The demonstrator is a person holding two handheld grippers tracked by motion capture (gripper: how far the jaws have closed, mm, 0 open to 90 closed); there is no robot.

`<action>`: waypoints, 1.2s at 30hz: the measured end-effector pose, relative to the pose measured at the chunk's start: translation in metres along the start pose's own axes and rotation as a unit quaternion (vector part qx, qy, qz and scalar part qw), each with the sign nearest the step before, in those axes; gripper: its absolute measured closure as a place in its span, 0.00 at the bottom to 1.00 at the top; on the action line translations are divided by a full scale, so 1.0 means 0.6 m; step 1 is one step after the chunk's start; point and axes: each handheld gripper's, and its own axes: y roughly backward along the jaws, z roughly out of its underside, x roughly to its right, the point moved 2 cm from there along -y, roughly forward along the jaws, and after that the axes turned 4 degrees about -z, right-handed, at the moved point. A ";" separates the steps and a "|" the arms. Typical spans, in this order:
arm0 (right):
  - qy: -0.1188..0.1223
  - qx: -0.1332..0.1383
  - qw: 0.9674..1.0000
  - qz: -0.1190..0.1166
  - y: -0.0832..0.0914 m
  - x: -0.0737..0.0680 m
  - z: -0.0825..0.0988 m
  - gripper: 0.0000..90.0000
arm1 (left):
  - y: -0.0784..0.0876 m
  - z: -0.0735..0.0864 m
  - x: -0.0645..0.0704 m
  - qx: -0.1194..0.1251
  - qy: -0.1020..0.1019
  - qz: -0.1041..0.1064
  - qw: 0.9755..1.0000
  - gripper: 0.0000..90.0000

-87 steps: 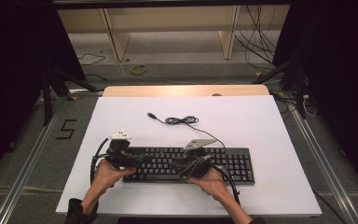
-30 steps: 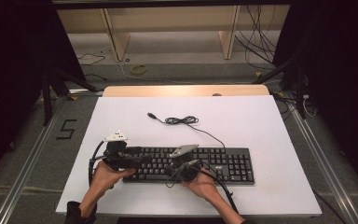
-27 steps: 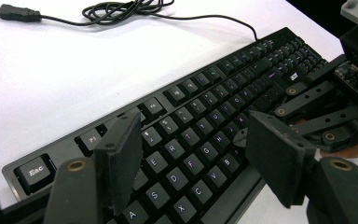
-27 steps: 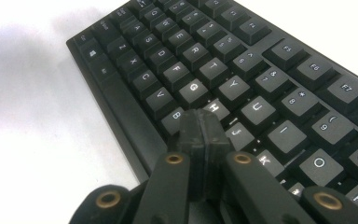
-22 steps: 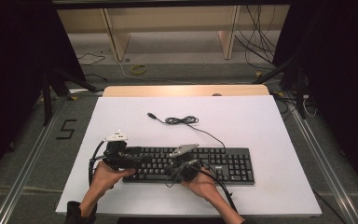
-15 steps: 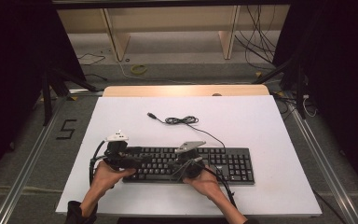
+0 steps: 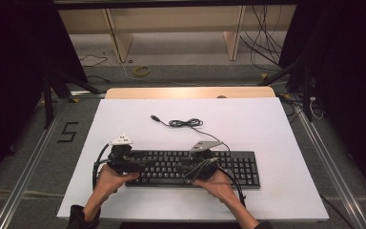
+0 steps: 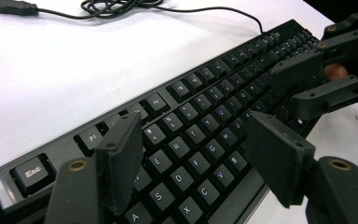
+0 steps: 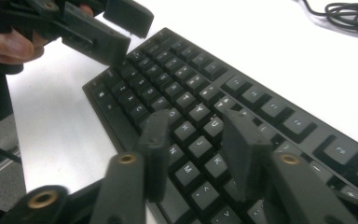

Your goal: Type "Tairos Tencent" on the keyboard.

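The right gripper [image 9: 193, 151] hangs over the middle letter rows of the black keyboard [image 9: 200, 107], its jaws apart with nothing between them; they have just been opening, and through the gap the keys around J, K and M can be read directly beneath. In the high view this gripper [image 7: 196, 167] sits over the centre of the keyboard [image 7: 238, 164], the person's right hand [image 7: 218, 183] behind it near the front edge of the board. Whether the pads touch any key cannot be told.

Beyond the right gripper's tips, towards the far left end of the keys, the left gripper [image 9: 121, 32] is seen with its jaws also apart. From its own camera the left gripper [image 8: 196, 161] stands wide open over the left letter block, with E, D, F, C and V showing between its pads and the Esc key [image 8: 31, 173] off to its left; nothing is gripped.

Past both grippers, away from the person, the keyboard's cable [image 7: 186, 123] lies coiled on the white tabletop [image 7: 276, 124], ending in a USB plug [image 8: 9, 6] that lies loose on the surface
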 end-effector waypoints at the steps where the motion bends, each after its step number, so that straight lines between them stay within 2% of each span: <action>1: -0.002 0.001 1.000 0.000 0.003 0.001 0.000 0.67 | -0.001 0.000 0.000 -0.001 -0.003 0.000 1.000 0.40; 3: -0.006 0.004 1.000 0.002 0.007 0.002 0.000 0.61 | -0.002 0.000 0.000 -0.003 -0.005 0.000 1.000 0.40; 7: -0.010 0.007 1.000 0.006 0.014 0.007 0.003 0.57 | -0.004 0.000 0.001 -0.004 -0.004 0.000 1.000 0.40; 20: -0.013 0.020 1.000 0.016 0.038 0.017 0.012 0.48 | -0.017 -0.006 0.003 -0.010 -0.012 0.003 1.000 0.41; 26: -0.018 0.026 0.999 0.020 0.049 0.021 0.018 0.47 | -0.026 -0.009 0.003 -0.016 -0.016 0.004 1.000 0.42; 28: -0.019 0.027 0.999 0.022 0.051 0.021 0.020 0.46 | -0.031 -0.010 0.004 -0.017 -0.011 0.007 1.000 0.42; 36: -0.015 0.041 0.999 0.027 0.064 0.022 0.025 0.45 | -0.045 -0.013 0.008 -0.026 -0.025 0.006 0.999 0.45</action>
